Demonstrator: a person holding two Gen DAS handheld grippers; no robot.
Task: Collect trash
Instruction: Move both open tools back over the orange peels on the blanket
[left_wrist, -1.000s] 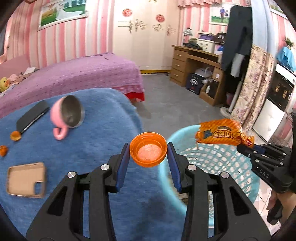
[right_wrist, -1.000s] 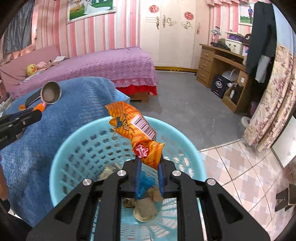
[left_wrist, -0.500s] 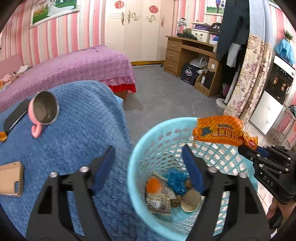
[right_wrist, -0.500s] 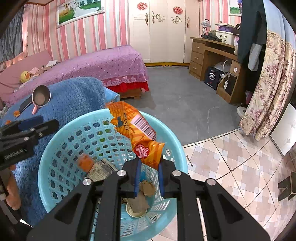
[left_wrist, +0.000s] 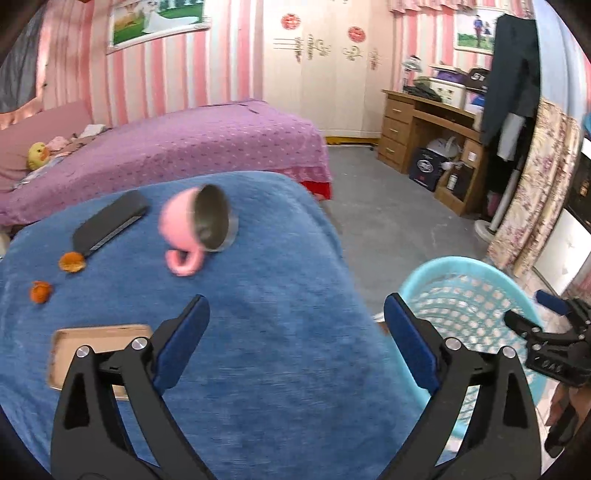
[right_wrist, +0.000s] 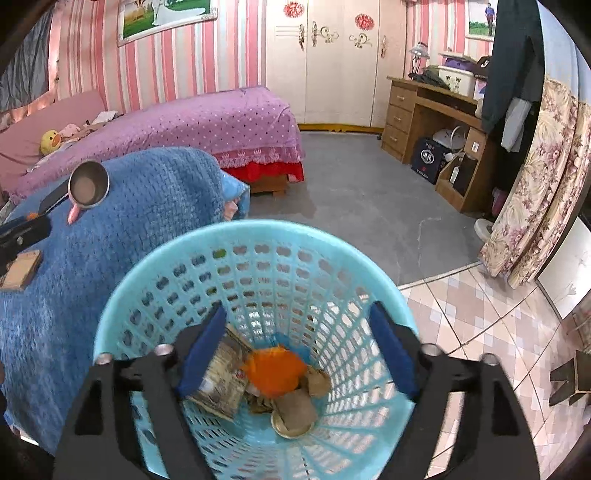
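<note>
Inside the blue basket (right_wrist: 258, 236), partly hidden behind the spread, empty right claw (right_wrist: 295, 354), lie a blurred orange wrapper (right_wrist: 275, 369) and paper scraps; left claw (left_wrist: 295, 332) also gapes empty.

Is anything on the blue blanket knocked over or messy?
Yes. The pink cup lies tipped on its side, its mouth facing sideways rather than up. Two small orange scraps also sit loose near the black comb, not yet in the basket.
</note>
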